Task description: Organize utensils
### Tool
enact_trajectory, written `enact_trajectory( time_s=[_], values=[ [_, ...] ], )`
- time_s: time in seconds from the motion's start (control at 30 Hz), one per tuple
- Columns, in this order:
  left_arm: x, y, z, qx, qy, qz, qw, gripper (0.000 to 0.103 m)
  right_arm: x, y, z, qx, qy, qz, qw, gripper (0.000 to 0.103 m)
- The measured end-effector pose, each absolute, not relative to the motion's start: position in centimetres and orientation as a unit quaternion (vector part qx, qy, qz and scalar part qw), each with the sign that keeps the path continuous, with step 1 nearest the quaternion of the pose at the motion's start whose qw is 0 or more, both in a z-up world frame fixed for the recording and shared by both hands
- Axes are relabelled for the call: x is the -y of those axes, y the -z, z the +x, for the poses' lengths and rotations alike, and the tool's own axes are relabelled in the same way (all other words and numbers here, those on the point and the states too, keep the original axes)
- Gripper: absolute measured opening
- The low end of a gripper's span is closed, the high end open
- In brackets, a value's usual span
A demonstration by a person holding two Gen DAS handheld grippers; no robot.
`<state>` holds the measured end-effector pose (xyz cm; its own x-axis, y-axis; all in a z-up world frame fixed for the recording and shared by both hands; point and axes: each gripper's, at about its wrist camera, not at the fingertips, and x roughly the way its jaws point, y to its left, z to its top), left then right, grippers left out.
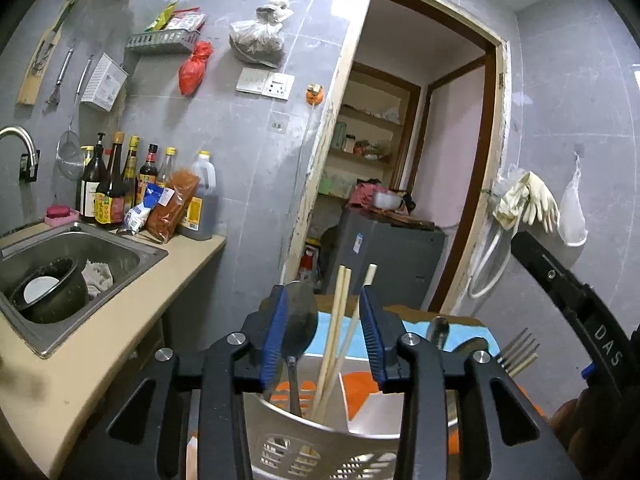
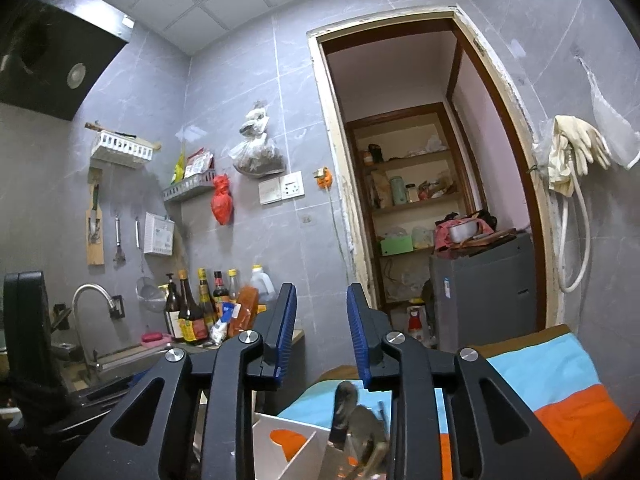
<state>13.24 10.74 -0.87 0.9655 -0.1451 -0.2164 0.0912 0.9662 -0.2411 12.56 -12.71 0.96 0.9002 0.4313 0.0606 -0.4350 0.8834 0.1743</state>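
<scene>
We are hovering our left gripper (image 1: 324,336), jaws spread, around the spoon (image 1: 298,320) and chopsticks (image 1: 340,320) standing in the holder (image 1: 304,436); lifting carelessly risks snagging and tipping them. Our right gripper (image 2: 322,332) is hanging parted, empty.

Spoon (image 1: 298,320) and chopsticks (image 1: 338,332) in holder (image 1: 320,436).

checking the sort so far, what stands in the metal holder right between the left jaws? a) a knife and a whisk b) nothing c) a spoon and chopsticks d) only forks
c, in the left wrist view a spoon and pale chopsticks stand upright in the perforated metal holder, between the open blue pads of the left gripper, which do not press on them.
</scene>
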Motion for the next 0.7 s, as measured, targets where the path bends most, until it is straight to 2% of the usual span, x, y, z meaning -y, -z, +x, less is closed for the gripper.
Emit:
enact_trajectory(
  time_s=[0.07,0.13,0.2,0.27,0.4,0.47,0.6,0.63,0.67,0.7],
  values=[
    [-10.4,0.4,13.0,-0.132,0.067,-0.113,0.982,0.036,13.4,-1.3,12.2,0.001,-0.216,0.090,0.972,0.028],
    [-9.8,0.0,12.6,-0.147,0.072,-0.109,0.980,0.050,14.2,-1.7,11.9,-0.015,-0.205,0.086,0.975,0.031],
    [-9.3,-0.2,12.2,-0.159,0.077,-0.108,0.978,0.056,15.0,-2.1,11.6,-0.032,-0.195,0.081,0.977,0.036],
    [-8.7,-0.5,11.8,-0.177,0.082,-0.104,0.975,0.061,16.0,-2.4,11.1,-0.045,-0.183,0.079,0.979,0.047],
    [-7.2,-0.6,11.1,-0.213,0.081,-0.093,0.969,0.077,18.3,-2.8,10.2,-0.080,-0.157,0.083,0.981,0.061],
    [-6.4,-0.6,10.6,-0.229,0.081,-0.090,0.966,0.086,19.8,-2.7,9.8,-0.106,-0.148,0.095,0.979,0.080],
    [-5.1,-0.8,9.3,-0.247,0.079,-0.092,0.961,0.090,22.1,-2.2,8.7,-0.148,-0.135,0.100,0.975,0.086],
    [-4.6,-0.9,8.7,-0.250,0.077,-0.091,0.961,0.091,22.7,-2.1,8.4,-0.158,-0.132,0.099,0.974,0.091],
    [-4.2,-1.0,8.3,-0.252,0.075,-0.089,0.961,0.092,23.3,-2.0,8.0,-0.168,-0.126,0.097,0.973,0.101],
    [-3.8,-1.2,8.0,-0.252,0.074,-0.087,0.961,0.092,24.0,-1.9,7.5,-0.177,-0.120,0.095,0.972,0.103]
  ],
)
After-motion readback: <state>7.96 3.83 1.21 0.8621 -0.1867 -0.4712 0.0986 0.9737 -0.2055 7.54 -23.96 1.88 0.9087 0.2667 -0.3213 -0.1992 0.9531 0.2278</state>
